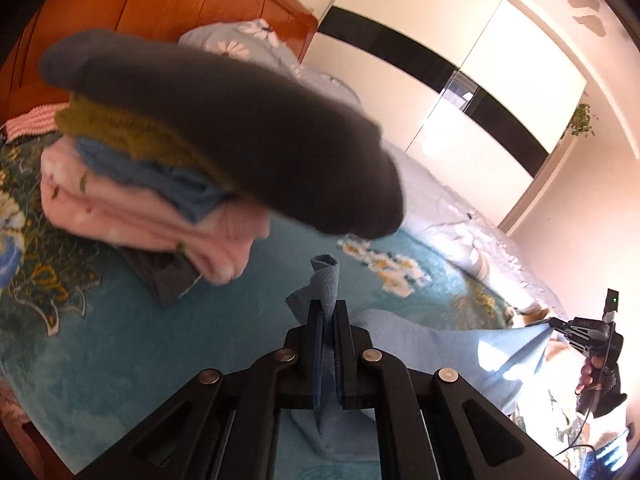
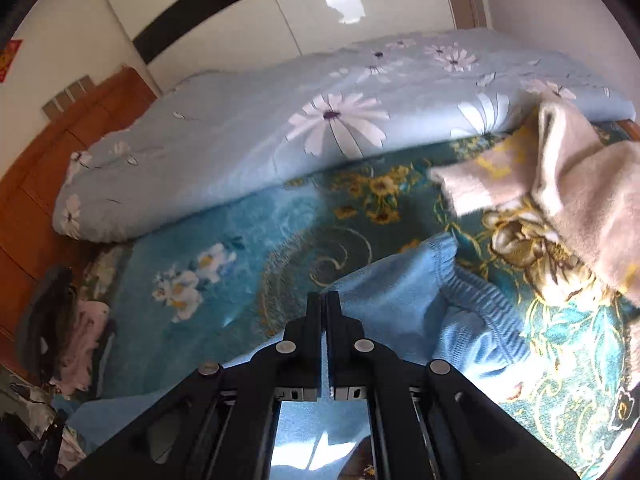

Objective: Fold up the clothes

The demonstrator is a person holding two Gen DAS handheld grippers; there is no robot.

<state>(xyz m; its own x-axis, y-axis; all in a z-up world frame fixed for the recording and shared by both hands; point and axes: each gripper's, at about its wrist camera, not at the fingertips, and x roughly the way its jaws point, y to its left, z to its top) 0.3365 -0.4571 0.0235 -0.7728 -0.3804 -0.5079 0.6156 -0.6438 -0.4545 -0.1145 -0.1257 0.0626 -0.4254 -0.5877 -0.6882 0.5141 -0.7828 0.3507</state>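
Observation:
A light blue garment (image 1: pixel 432 356) is stretched between my two grippers above the teal floral bedspread (image 1: pixel 160 340). My left gripper (image 1: pixel 329 308) is shut on one edge of it, with a fold of blue cloth sticking up between the fingers. My right gripper (image 2: pixel 325 300) is shut on another edge of the blue garment (image 2: pixel 404 304), whose ribbed cuff hangs to the right. The right gripper also shows in the left wrist view (image 1: pixel 554 322), pinching the far corner of the cloth.
A stack of folded clothes (image 1: pixel 168 168), grey on top with olive, blue and pink below, sits on the bedspread at left. A beige garment (image 2: pixel 580 184) lies at right. A daisy-print duvet (image 2: pixel 320 120) lies along the far side. A wooden headboard (image 1: pixel 160 0) and wardrobe doors (image 1: pixel 460 60) stand behind.

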